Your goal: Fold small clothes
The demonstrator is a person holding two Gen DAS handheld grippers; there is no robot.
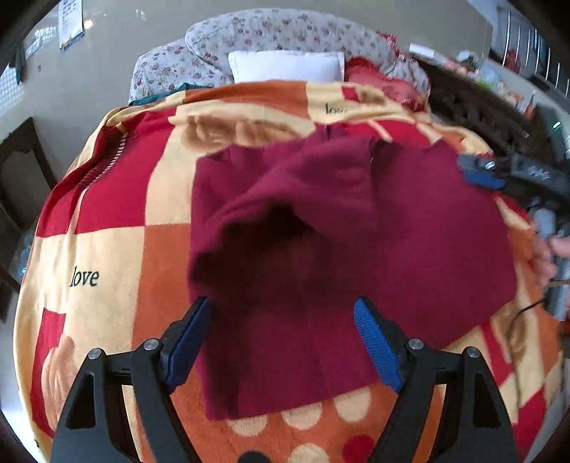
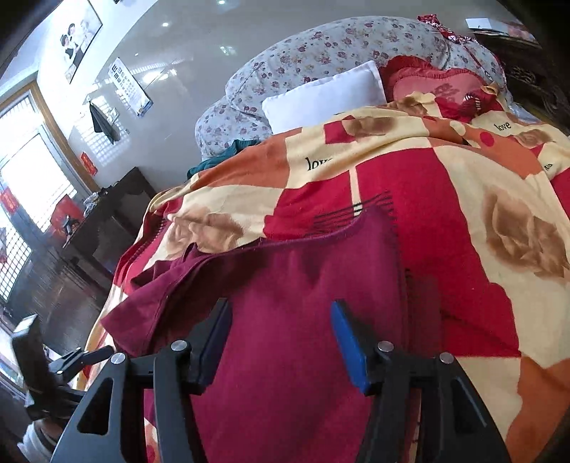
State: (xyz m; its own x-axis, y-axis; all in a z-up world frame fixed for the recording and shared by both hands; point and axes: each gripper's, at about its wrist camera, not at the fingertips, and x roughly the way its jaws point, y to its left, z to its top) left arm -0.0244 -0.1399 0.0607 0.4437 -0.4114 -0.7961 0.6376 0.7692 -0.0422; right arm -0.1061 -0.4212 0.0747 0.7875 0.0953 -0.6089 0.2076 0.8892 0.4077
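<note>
A maroon garment lies on a red, orange and cream patterned blanket. Part of it is folded over, with a raised fold on its left side. My left gripper is open just above the garment's near part, with nothing between its blue pads. In the right wrist view the garment spreads under my right gripper, which is open and empty over its flat part. The right gripper also shows in the left wrist view at the garment's far right edge.
The blanket covers a bed. A white pillow, a floral quilt and a red cushion lie at the bed's far end. A dark cabinet stands left of the bed, by a window.
</note>
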